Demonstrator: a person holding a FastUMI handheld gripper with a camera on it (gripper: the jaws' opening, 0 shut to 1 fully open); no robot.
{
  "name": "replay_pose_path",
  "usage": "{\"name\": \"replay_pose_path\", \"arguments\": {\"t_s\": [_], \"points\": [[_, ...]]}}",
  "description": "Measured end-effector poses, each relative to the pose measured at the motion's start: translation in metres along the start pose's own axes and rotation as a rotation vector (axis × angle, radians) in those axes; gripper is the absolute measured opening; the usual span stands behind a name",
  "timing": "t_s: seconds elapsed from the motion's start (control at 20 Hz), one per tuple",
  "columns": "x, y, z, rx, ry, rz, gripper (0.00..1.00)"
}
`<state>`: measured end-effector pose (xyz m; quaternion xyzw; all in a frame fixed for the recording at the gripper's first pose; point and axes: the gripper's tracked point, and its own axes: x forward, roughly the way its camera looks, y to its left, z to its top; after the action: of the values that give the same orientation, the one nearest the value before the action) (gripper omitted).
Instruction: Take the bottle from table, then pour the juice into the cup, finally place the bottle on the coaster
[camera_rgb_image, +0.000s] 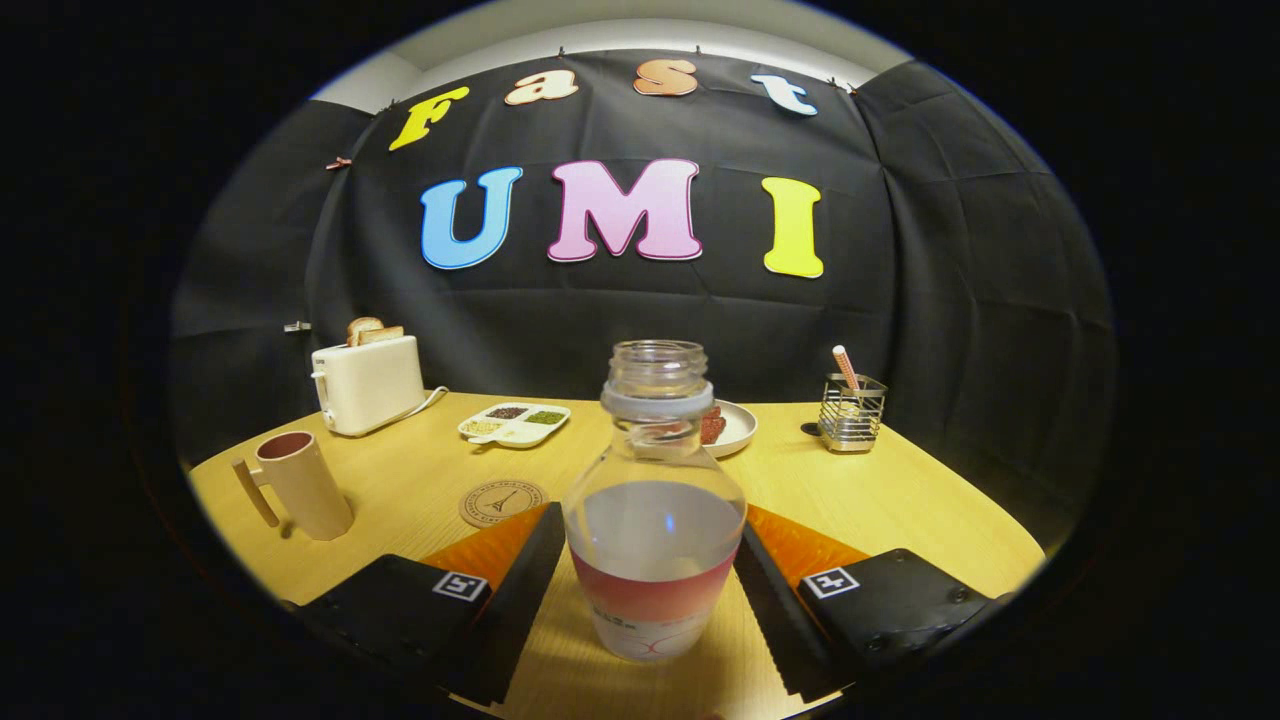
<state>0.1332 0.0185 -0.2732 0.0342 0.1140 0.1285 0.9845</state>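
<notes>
A clear bottle (654, 520) with no cap stands upright between my fingers, holding pale liquid to about half its height, with a pink label around its lower part. My gripper (652, 525) is shut on the bottle, one finger pressing each side of its body. Whether the bottle's base rests on the wooden table (900, 500) or hangs just above it, I cannot tell. A round cork coaster (503, 502) lies just beyond my left finger. Farther left of it stands a beige cup (300, 485) with a handle, upright and open at the top.
At the back left stands a white toaster (368, 383) with bread in it. A divided white tray (515, 423) of grains lies behind the coaster. A plate (735, 428) with red food sits behind the bottle. A wire holder (852, 412) with a straw stands at the back right.
</notes>
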Motion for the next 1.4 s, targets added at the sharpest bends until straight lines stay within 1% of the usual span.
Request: {"name": "replay_pose_path", "arguments": {"t_s": [0.05, 0.1, 0.2, 0.25, 0.4, 0.55, 0.8, 1.0, 1.25, 1.4], "points": [[0.002, 0.001, 0.001, -0.004, -0.007, 0.006, 0.87], [0.002, 0.001, 0.000, -0.016, -0.012, 0.001, 0.82], [0.003, 0.002, 0.002, -0.022, -0.022, 0.003, 0.81], [0.003, 0.003, 0.002, -0.026, -0.019, 0.005, 0.80], [0.003, 0.013, 0.004, -0.090, -0.016, 0.039, 0.77], [-0.001, 0.021, 0.017, -0.175, -0.037, 0.076, 0.75], [0.004, 0.044, 0.048, -0.304, -0.049, 0.139, 0.75], [0.014, 0.067, 0.071, -0.411, -0.045, 0.156, 0.75], [0.029, 0.104, 0.105, -0.592, -0.095, 0.172, 0.75], [0.034, 0.125, 0.113, -0.700, -0.116, 0.179, 0.75]]}}
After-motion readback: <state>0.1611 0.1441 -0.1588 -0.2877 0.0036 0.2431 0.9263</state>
